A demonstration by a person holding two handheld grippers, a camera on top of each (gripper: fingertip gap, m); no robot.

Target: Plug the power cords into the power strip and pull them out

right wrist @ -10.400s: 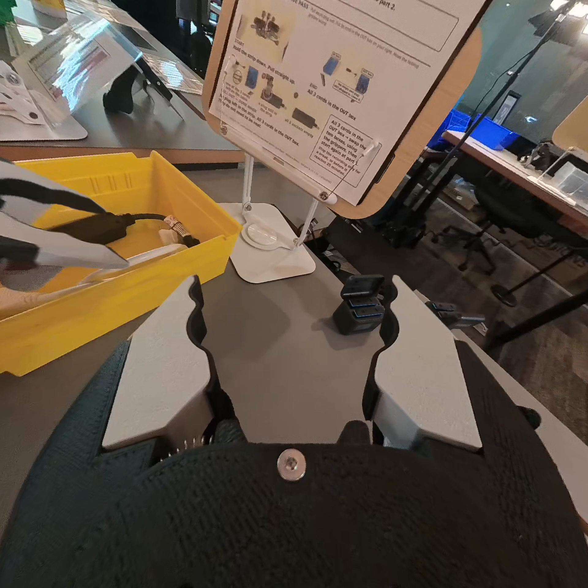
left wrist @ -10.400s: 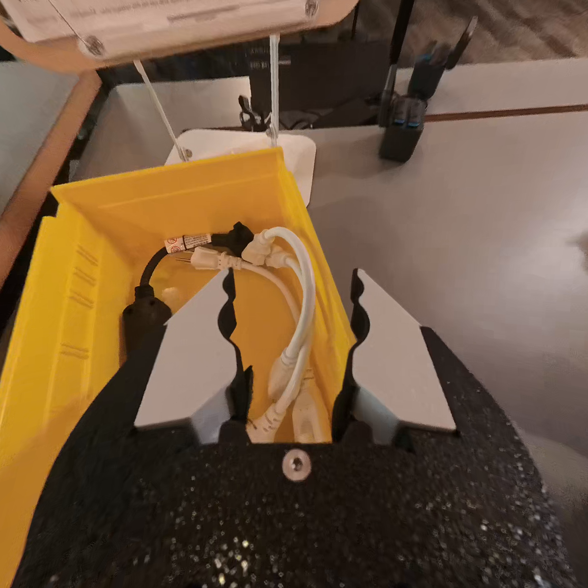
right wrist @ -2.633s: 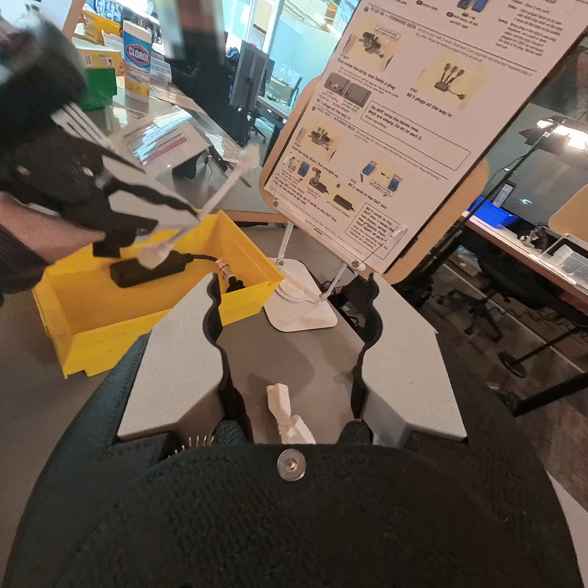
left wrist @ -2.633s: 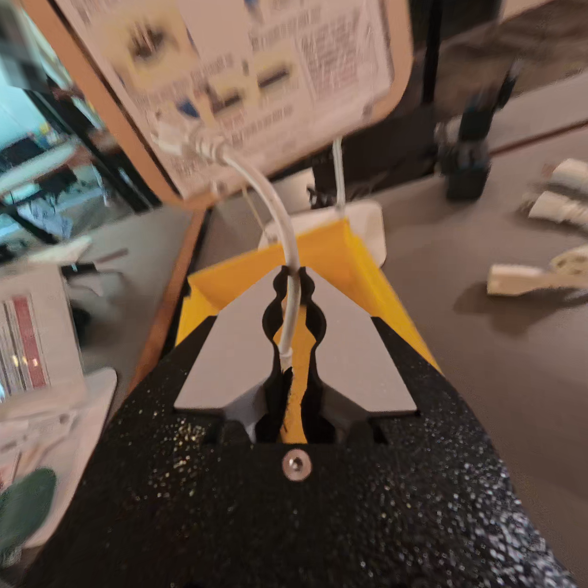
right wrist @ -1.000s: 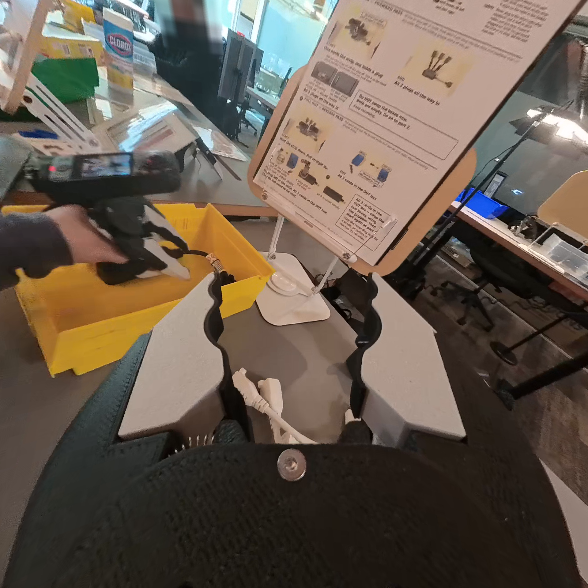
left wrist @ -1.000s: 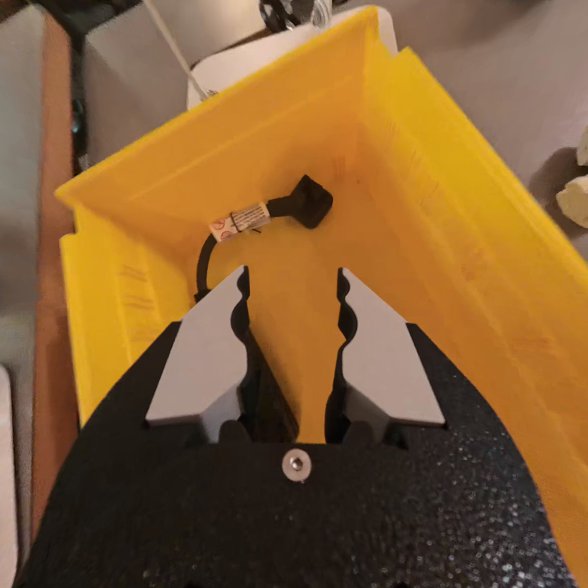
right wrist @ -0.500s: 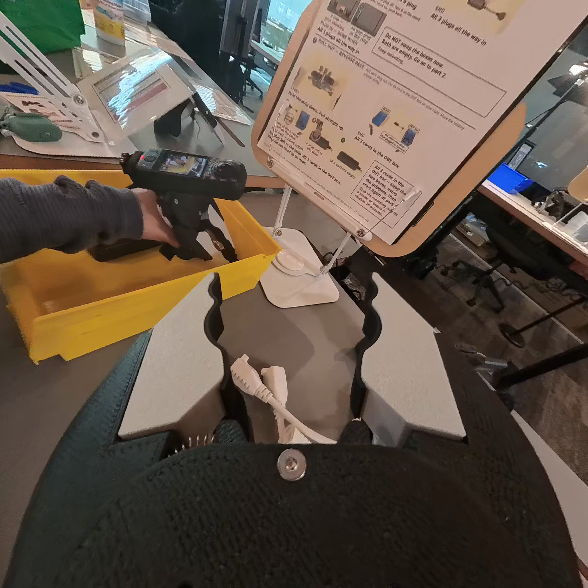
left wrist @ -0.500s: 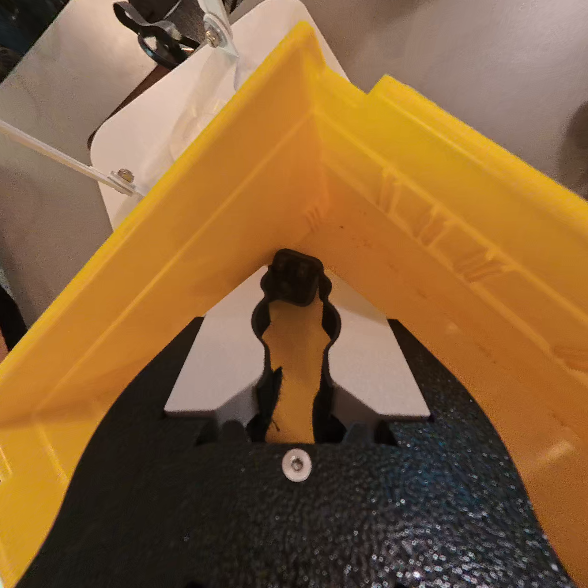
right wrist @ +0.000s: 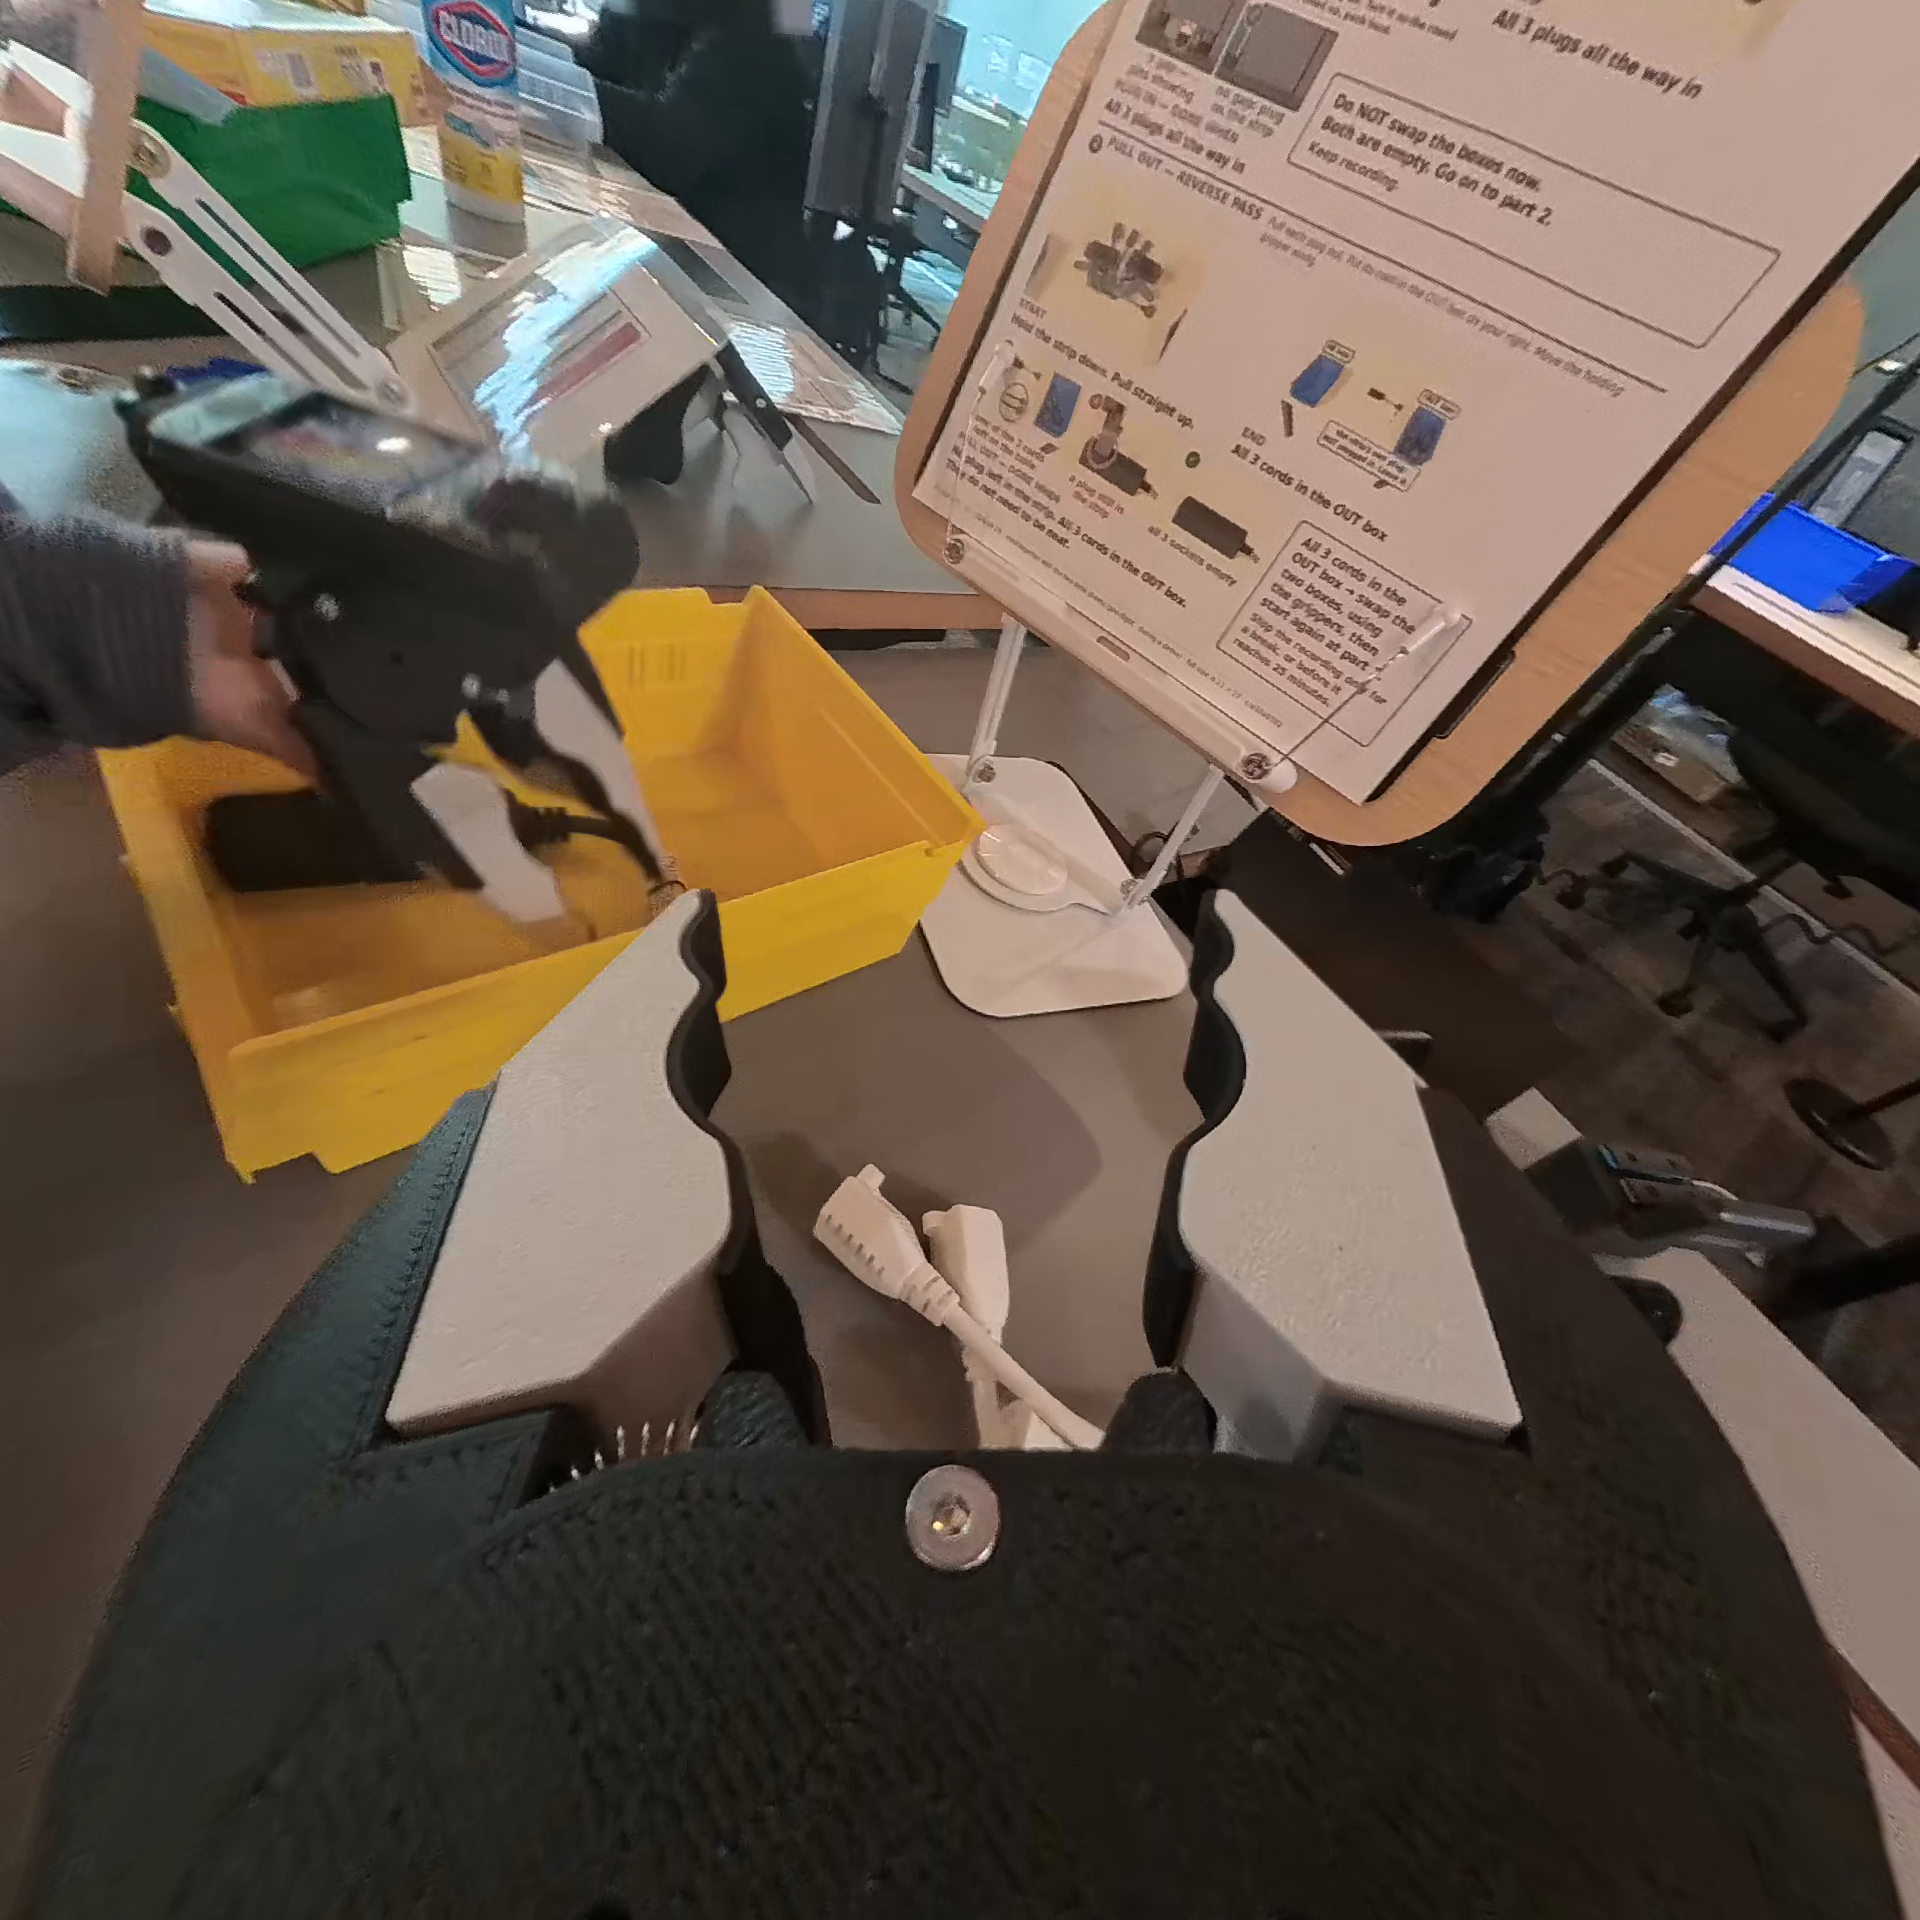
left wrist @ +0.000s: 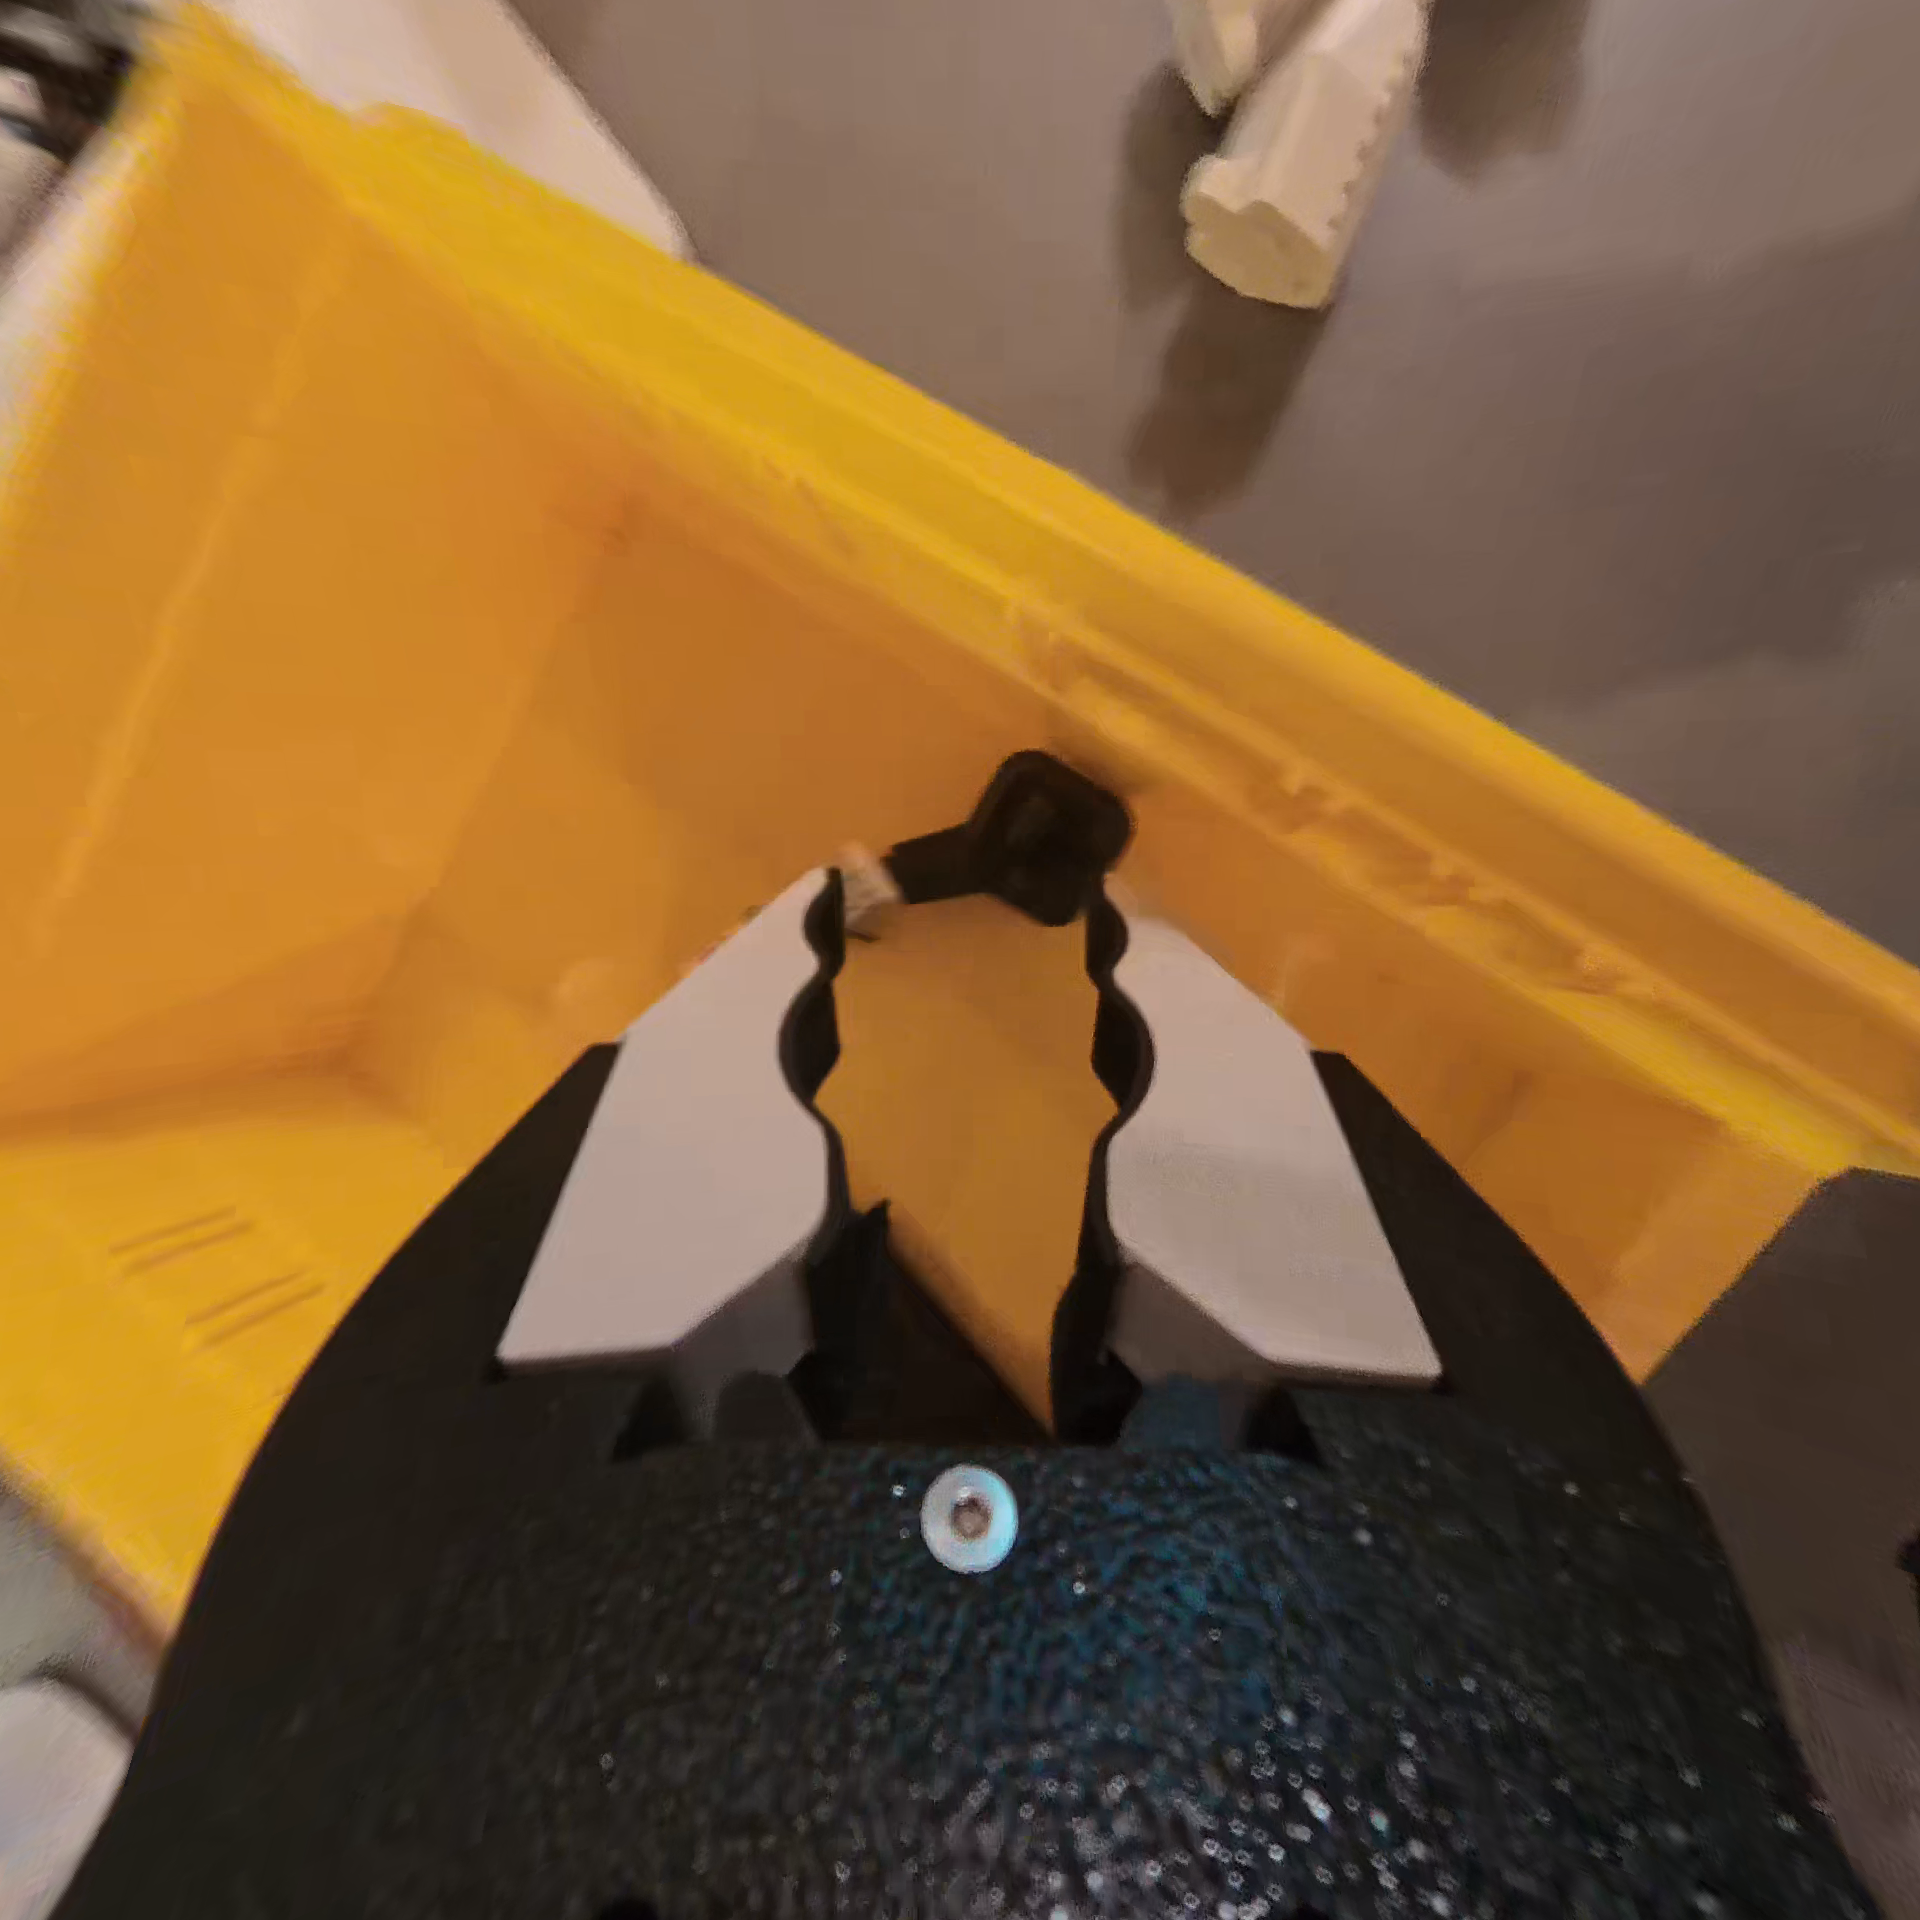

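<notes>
The left gripper [left wrist: 961, 894] is lowered inside the yellow bin [right wrist: 831, 727], jaws partly open and holding nothing; the black plug [left wrist: 1044, 836] lies just beyond the fingertips, against the bin wall. In the right wrist view, the black power strip [right wrist: 281, 836] rests at the bin's left end. Further right, the right gripper [right wrist: 956, 925] is held wide open and empty above the white power cords [right wrist: 935, 1257] on the grey table [right wrist: 935, 1081]. An instruction board [right wrist: 1351, 364] stands at far right.
</notes>
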